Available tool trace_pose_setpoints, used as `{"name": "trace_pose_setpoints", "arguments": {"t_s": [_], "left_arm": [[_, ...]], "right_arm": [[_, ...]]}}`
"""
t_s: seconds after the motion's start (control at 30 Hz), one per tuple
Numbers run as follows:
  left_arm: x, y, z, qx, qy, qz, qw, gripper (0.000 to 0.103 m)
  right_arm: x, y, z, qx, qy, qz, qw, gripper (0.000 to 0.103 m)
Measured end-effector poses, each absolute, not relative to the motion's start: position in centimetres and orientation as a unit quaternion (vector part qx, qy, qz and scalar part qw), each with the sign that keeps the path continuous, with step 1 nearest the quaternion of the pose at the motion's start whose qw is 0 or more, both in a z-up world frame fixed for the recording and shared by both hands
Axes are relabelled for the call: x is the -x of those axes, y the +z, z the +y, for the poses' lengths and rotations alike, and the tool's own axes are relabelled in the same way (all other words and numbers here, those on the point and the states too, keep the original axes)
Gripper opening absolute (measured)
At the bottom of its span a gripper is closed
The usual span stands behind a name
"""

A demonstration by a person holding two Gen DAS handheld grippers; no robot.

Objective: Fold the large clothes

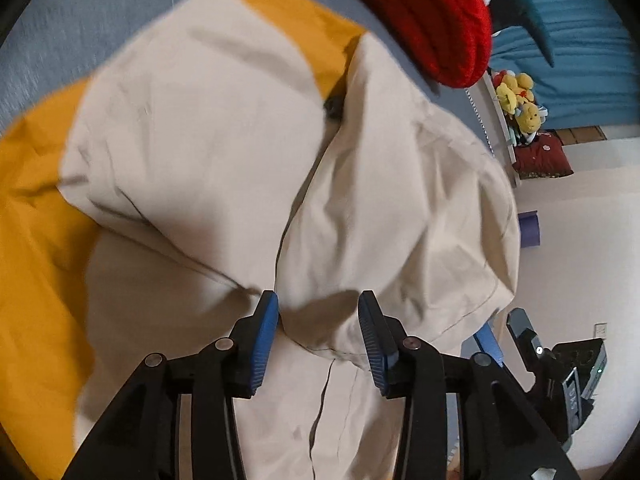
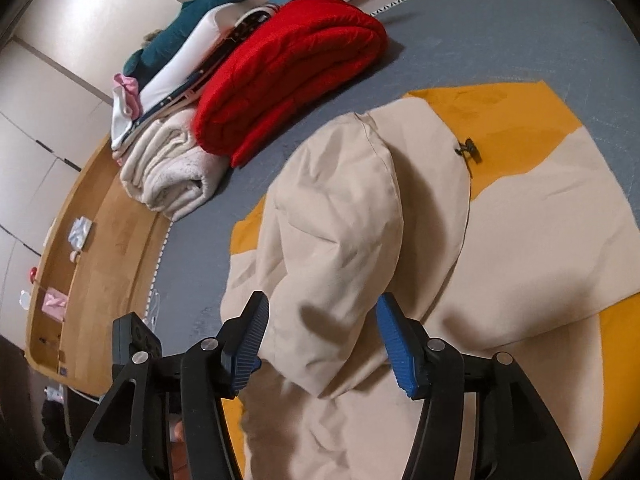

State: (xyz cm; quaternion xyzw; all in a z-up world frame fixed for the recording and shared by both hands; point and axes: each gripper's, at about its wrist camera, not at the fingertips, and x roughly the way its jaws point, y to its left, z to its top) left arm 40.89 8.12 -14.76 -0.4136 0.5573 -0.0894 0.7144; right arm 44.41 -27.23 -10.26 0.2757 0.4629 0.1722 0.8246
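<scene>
**Sleeve laid over the body, both grippers letting go**

On the left, the left gripper (image 1: 318, 328) hovers low over a beige-and-mustard jacket (image 1: 192, 128) spread on the grey bed (image 1: 60, 20). Its blue pads stand apart, and a fold of beige cloth bulges up between them without being pinched; the pads do not appear to press on it. Beyond its fingers a seam runs up the middle of the garment, with mustard panels showing at the far and left edges.

To the right, the right gripper (image 2: 322, 336) sits just over the puffy beige sleeve (image 2: 340, 220), which lies doubled back across the jacket's body. Its jaws are spread wider than the sleeve end; the cloth lies in the gap, loose, touching neither pad clearly. A small black cord toggle (image 2: 469, 149) rests near the collar. Further off on the bed lie a folded red quilted garment (image 2: 288, 72) and a rolled cream blanket (image 2: 168, 176), well apart from the jacket.

By the look of it, the step in hand is the release after a sleeve fold, so the task seems partly done. The next move likely calls for backing both grippers clear without dragging the fabric, then finding a fresh edge, probably the hem or the other side, to fold the body over. The padded cloth may spring back open.
</scene>
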Motion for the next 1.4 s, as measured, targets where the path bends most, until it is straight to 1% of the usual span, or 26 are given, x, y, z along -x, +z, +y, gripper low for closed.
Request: {"name": "trace_pose_setpoints", "arguments": {"t_s": [0.07, 0.13, 0.17, 0.2, 0.23, 0.27, 0.33, 0.43, 0.5, 0.53, 0.6, 0.63, 0.7, 0.77, 0.83, 0.87, 0.9, 0.97, 1.03, 1.13, 1.17, 1.2, 1.23, 1.27, 1.3, 1.4], "left_arm": [[-41.3, -15.7, 7.7, 0.427, -0.095, 0.562, 0.703, 0.038], [-41.5, -16.3, 7.6, 0.434, -0.097, 0.566, 0.695, 0.036], [-41.6, -16.4, 7.6, 0.439, -0.102, 0.566, 0.691, 0.036], [-41.7, -16.4, 7.6, 0.446, -0.108, 0.563, 0.688, 0.031], [-41.6, -16.1, 7.8, 0.447, -0.113, 0.559, 0.689, 0.02], [-41.5, -15.5, 7.8, 0.442, -0.114, 0.554, 0.696, 0.012], [-41.0, -13.0, 7.7, 0.416, -0.133, 0.527, 0.729, 0.005], [-40.5, -8.7, 6.9, 0.353, -0.155, 0.481, 0.788, 0.005], [-40.3, -8.5, 6.4, 0.325, -0.156, 0.483, 0.798, 0.005], [-40.6, -9.8, 6.0, 0.311, -0.147, 0.505, 0.791, 0.005], [-41.1, -12.9, 5.5, 0.298, -0.13, 0.558, 0.764, 0.007], [-41.2, -15.1, 5.1, 0.292, -0.114, 0.593, 0.741, 0.011], [-41.3, -15.9, 5.4, 0.29, -0.091, 0.605, 0.736, 0.019], [-41.4, -14.4, 5.8, 0.286, -0.083, 0.595, 0.747, 0.024], [-41.2, -12.1, 6.2, 0.259, -0.073, 0.568, 0.777, 0.025], [-40.9, -11.4, 6.2, 0.247, -0.068, 0.555, 0.791, 0.025], [-40.6, -10.3, 6.1, 0.231, -0.063, 0.537, 0.809, 0.025], [-39.8, -8.8, 5.3, 0.214, -0.086, 0.504, 0.832, 0.025], [-39.9, -8.9, 3.6, 0.208, -0.134, 0.501, 0.829, 0.025], [-39.9, -11.1, 1.1, 0.191, -0.182, 0.525, 0.809, 0.025], [-39.9, -12.0, 0.7, 0.187, -0.186, 0.536, 0.802, 0.025], [-39.7, -13.2, 0.0, 0.179, -0.186, 0.551, 0.794, 0.025], [-39.7, -14.5, -0.4, 0.168, -0.175, 0.565, 0.789, 0.025], [-39.6, -15.2, -0.7, 0.16, -0.171, 0.569, 0.789, 0.025], [-39.6, -15.4, -0.9, 0.155, -0.172, 0.568, 0.79, 0.025], [-39.1, -15.2, -1.8, 0.127, -0.176, 0.563, 0.797, 0.025]], "right_arm": [[-44.6, -10.9, -27.1, -0.271, 0.164, 0.464, 0.827, 0.056], [-44.6, -11.2, -27.3, -0.277, 0.162, 0.457, 0.829, 0.027], [-44.6, -11.5, -27.7, -0.285, 0.167, 0.452, 0.829, 0.006], [-44.5, -11.6, -28.3, -0.291, 0.167, 0.447, 0.829, 0.006], [-44.5, -11.9, -28.7, -0.3, 0.168, 0.442, 0.828, 0.003], [-44.5, -12.1, -28.9, -0.307, 0.168, 0.441, 0.826, 0.002], [-44.4, -12.2, -29.6, -0.32, 0.161, 0.435, 0.826, 0.001], [-43.9, -11.7, -30.8, -0.349, 0.152, 0.411, 0.828, 0.001], [-43.6, -11.6, -31.5, -0.372, 0.147, 0.398, 0.825, 0.001], [-43.5, -11.8, -31.8, -0.38, 0.141, 0.4, 0.822, 0.001], [-43.8, -13.7, -31.9, -0.37, 0.111, 0.44, 0.811, 0.001], [-44.1, -15.2, -31.7, -0.357, 0.092, 0.47, 0.802, 0.001], [-44.3, -17.6, -31.5, -0.338, 0.062, 0.513, 0.787, 0.004], [-44.6, -18.7, -30.9, -0.321, 0.053, 0.539, 0.777, 0.005], [-44.9, -17.9, -30.7, -0.303, 0.049, 0.534, 0.788, 0.012], [-45.0, -16.6, -30.6, -0.282, 0.044, 0.519, 0.806, 0.019], [-45.0, -15.4, -30.4, -0.264, 0.039, 0.504, 0.822, 0.031], [-44.7, -12.9, -30.1, -0.225, 0.031, 0.456, 0.86, 0.05], [-44.5, -11.5, -29.6, -0.203, 0.038, 0.432, 0.878, 0.054], [-45.8, -12.4, -29.2, -0.217, 0.066, 0.452, 0.863, 0.054], [-46.3, -13.3, -29.3, -0.232, 0.069, 0.466, 0.851, 0.054], [-46.5, -13.9, -29.5, -0.244, 0.069, 0.477, 0.842, 0.049], [-46.3, -15.0, -29.9, -0.258, 0.068, 0.485, 0.833, 0.041], [-46.5, -15.8, -30.3, -0.276, 0.069, 0.49, 0.824, 0.011], [-46.3, -16.5, -30.5, -0.285, 0.073, 0.49, 0.82, 0.005], [-45.9, -17.1, -31.8, -0.335, 0.069, 0.466, 0.816, 0.002]]}}
